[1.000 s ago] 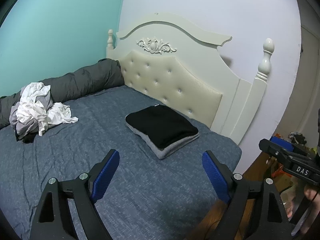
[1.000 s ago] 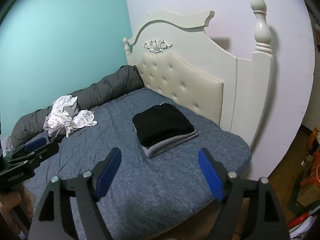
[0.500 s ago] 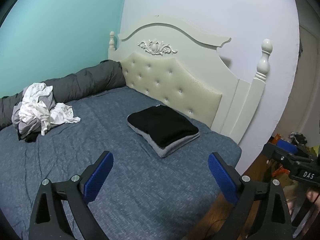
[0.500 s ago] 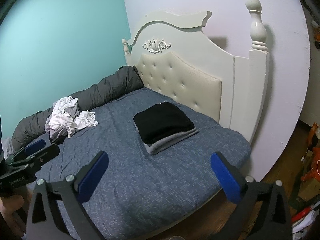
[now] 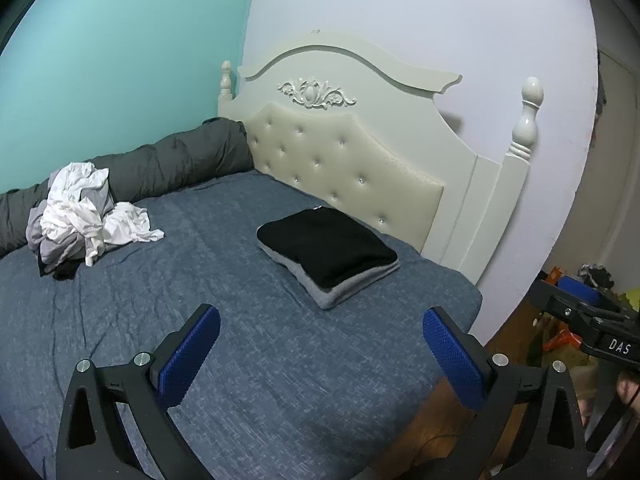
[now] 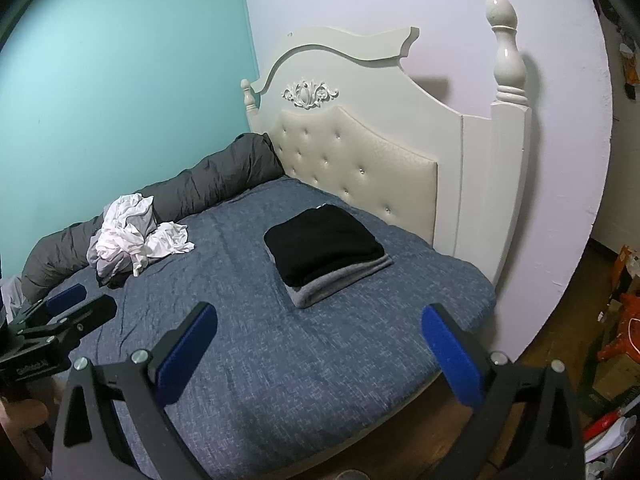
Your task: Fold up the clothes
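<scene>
The left gripper (image 5: 320,346) and right gripper (image 6: 318,342) are both wide apart and hold nothing. On the bed (image 5: 248,344), folded clothes (image 5: 328,254) sit near the headboard (image 5: 344,160), well apart from the messy clothes pile (image 5: 86,220).

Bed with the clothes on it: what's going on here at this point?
A person holds the left hand-held gripper and the right hand-held gripper above the near edge of the bed; both are open and empty. A folded stack, black on grey, lies near the headboard. A crumpled pile of white and grey clothes waits unfolded beside the grey rolled duvet.
</scene>
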A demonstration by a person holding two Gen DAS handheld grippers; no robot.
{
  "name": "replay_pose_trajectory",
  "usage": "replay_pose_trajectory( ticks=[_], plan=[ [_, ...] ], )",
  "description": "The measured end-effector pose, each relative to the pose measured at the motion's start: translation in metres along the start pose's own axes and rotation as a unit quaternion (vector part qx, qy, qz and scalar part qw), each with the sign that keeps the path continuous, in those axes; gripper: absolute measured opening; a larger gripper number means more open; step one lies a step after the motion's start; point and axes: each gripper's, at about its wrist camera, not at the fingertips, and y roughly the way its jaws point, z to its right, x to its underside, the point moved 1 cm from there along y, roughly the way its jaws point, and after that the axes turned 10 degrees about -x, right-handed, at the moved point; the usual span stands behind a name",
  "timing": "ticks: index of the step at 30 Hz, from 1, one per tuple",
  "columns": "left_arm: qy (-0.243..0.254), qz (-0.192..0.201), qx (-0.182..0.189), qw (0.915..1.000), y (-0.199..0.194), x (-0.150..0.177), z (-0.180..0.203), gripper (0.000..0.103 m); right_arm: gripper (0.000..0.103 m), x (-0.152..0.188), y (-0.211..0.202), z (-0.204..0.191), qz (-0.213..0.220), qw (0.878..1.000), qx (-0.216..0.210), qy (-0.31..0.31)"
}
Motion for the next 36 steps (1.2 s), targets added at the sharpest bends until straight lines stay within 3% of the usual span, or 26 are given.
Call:
replay_pose_trajectory(
  ticks=[10, 36],
  plan=[
    [-0.001, -0.006, 0.009, 0.9999, -0.003, 0.007, 0.0, 0.103, 0.103, 0.004, -0.009, -0.004, 0.005, 1.0, -0.002, 0.003],
    [0.011, 0.003, -0.01, 0.9999, -0.023, 0.017, -0.002, 0.103, 0.103, 0.023, -0.026, -0.013, 0.01, 1.0, -0.001, -0.004]
  ],
)
